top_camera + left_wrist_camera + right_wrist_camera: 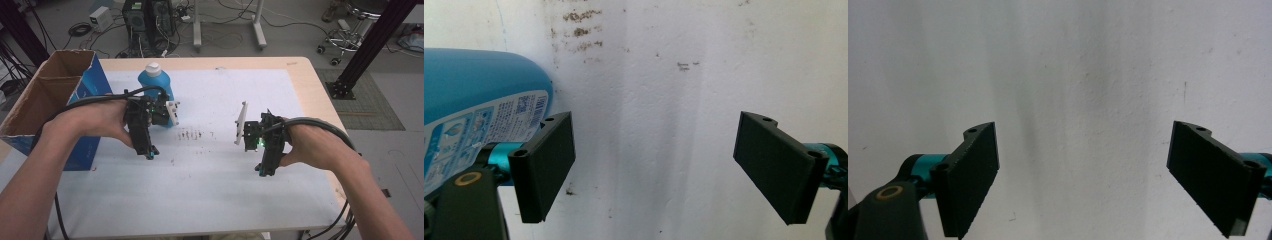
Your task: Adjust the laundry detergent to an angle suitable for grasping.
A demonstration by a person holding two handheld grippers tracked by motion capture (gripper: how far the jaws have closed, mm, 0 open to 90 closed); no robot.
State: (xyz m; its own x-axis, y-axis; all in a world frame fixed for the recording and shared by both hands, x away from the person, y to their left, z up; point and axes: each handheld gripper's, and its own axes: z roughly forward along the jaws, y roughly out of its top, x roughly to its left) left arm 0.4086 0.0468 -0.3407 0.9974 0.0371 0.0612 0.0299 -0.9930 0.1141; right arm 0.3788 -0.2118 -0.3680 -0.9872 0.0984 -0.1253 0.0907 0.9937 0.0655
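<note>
Nearest, at the bottom of the high view: two bare forearms, reaching in over the white paper-covered wooden table (210,200). Right claw (265,172), black with a thick grey cable, held in the right hand well to the right of the blue plastic bottle with a white cap (154,82), pointing down at bare white sheet; jaws spread wide in the right gripper view, nothing between them. Left claw (149,154), black as well, gripped in the left hand just in front of that bottle and slightly to its left, aimed down at the sheet; jaws likewise spread wide in the left gripper view (654,165), empty, with the bottle's blue body and printed label (474,115) just outside the jaw on that view's left, not touching the pad as far as can be told. Between bottle and right claw, a patch of dark smudges (191,134) on the sheet. Left of the bottle, at the table's edge, an open blue-sided cardboard box (50,95). Bottle itself upright, toward the table's far left part. Beyond the bottle, past the table, a floor with cables and black computer cases (150,17).
</note>
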